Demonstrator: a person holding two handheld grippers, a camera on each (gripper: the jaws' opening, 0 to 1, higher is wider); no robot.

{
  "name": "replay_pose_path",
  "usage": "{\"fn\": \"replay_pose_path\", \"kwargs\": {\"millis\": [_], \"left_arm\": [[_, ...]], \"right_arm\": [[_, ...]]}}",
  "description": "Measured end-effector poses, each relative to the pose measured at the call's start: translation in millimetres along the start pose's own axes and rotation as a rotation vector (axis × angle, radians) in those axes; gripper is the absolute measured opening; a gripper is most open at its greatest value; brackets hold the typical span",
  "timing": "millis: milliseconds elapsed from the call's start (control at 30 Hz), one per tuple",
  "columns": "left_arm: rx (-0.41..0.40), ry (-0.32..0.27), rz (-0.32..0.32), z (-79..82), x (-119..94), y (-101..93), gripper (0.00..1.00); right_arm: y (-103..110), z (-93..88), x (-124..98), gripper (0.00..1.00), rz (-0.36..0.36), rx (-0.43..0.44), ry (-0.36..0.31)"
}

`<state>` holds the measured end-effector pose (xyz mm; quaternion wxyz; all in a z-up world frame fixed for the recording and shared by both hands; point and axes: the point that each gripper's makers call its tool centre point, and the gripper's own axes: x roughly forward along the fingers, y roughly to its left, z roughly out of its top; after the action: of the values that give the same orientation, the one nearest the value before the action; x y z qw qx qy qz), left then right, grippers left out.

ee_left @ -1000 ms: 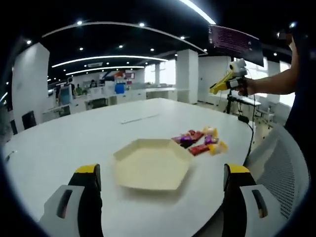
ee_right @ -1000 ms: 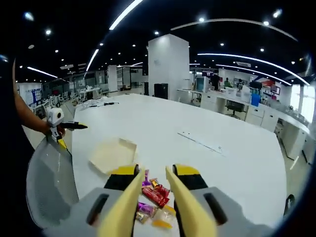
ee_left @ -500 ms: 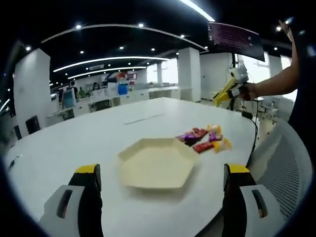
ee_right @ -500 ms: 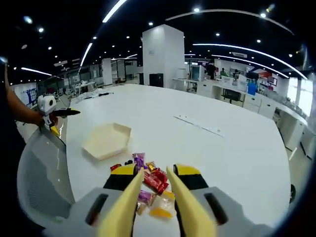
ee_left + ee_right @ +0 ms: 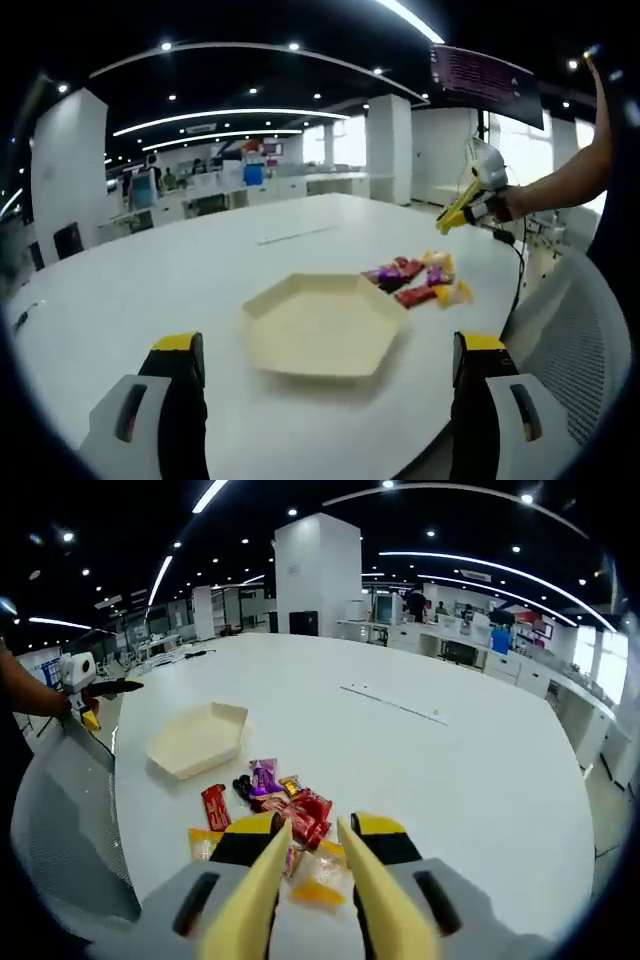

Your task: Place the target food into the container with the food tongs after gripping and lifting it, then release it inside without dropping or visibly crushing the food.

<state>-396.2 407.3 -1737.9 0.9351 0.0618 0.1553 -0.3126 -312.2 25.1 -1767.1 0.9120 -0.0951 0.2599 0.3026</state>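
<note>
A cream hexagonal tray (image 5: pixel 325 325) lies on the white table, just past my left gripper (image 5: pixel 328 348), whose jaws stand wide open and hold nothing. A pile of wrapped snacks (image 5: pixel 418 280) sits to the tray's right. Above that pile a hand holds my right gripper (image 5: pixel 468 195) with yellow food tongs. In the right gripper view the jaws of my right gripper (image 5: pixel 312 828) press on the yellow tongs (image 5: pixel 262 880), whose arms are slightly apart with nothing between them. They hover over the near side of the snacks (image 5: pixel 285 802). The tray (image 5: pixel 197 738) lies beyond, to the left.
A mesh chair back (image 5: pixel 575 350) stands at the table's near right edge. A thin ruler-like strip (image 5: pixel 390 702) lies farther out on the table (image 5: pixel 450 780). My left gripper (image 5: pixel 85 685) shows at far left in a hand. Desks and a pillar stand behind.
My right gripper with the tongs has come lower and nearer over the snack pile. More of the pile now shows ahead of the tongs. My left gripper has drifted slightly toward the tray.
</note>
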Motion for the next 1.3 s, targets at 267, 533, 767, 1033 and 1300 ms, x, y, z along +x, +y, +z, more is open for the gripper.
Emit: {"fn": "replay_pose_path", "kwargs": {"millis": [267,533,767,1033,1300], "left_arm": [[-0.008,0.014,0.000,-2.8,1,0.8,0.99],[-0.012,0.012,0.010,-2.9,0,2.7,0.99],[-0.011,-0.005,0.019,0.4,-2,4.8,0.96],[-0.015,0.007,0.016,-1.7,-2,4.0,0.96],[-0.015,0.009,0.011,-1.6,-1,3.2,0.96]], "right_arm": [[-5,-32.9,14,0.29,-0.070,0.127,0.068],[-12,-41.6,19,0.29,-0.114,0.181,0.121],[-8,-47.2,28,0.30,-0.075,0.237,0.171],[-11,-48.4,36,0.28,-0.082,0.254,0.207],[-9,-47.0,32,0.23,-0.079,0.195,0.230]]}}
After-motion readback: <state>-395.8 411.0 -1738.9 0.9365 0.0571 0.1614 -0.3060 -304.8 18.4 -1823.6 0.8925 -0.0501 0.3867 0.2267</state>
